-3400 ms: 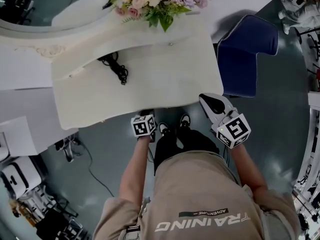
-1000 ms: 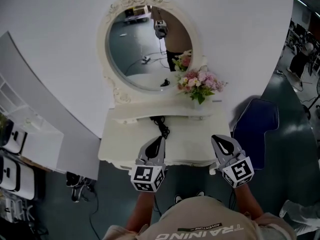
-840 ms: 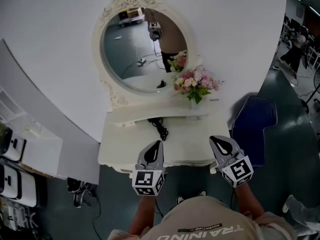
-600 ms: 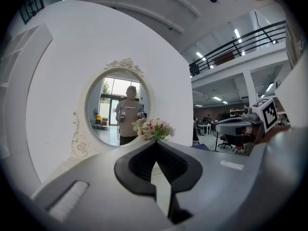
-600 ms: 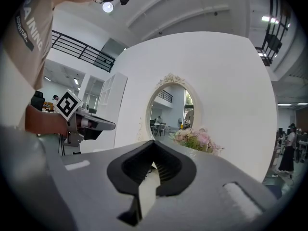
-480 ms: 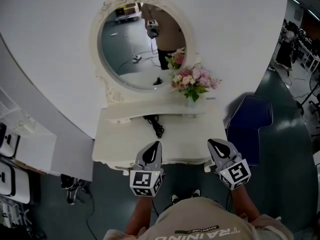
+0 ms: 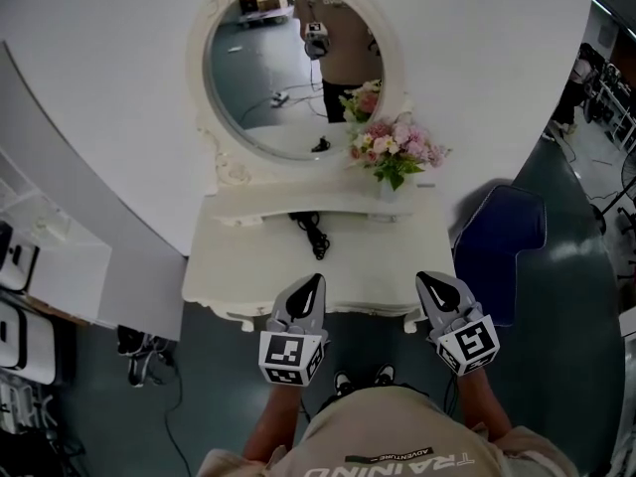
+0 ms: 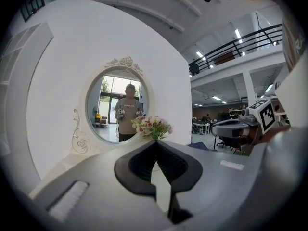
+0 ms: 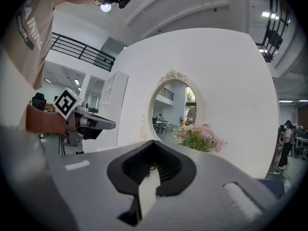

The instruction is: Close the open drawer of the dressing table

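Closing is judged done, no drawer protruding from the dressing table (image 7: 288, 266); left claw (image 7: 314, 284) and right claw (image 7: 426, 280), closed empty, need only be withdrawn

An oval mirror (image 7: 293, 68) in a carved white frame hangs at twelve o'clock against a plain white wall (image 7: 109, 87). At one o'clock, just under its rim, stands a bunch of pink and cream flowers (image 7: 396, 149) with green leaves. A black coiled cord (image 7: 311, 231) lies near the middle. A dark blue chair (image 7: 500, 246) sits at three o'clock on grey-green floor (image 7: 581, 306), and white shelving (image 7: 25, 266) is at nine.
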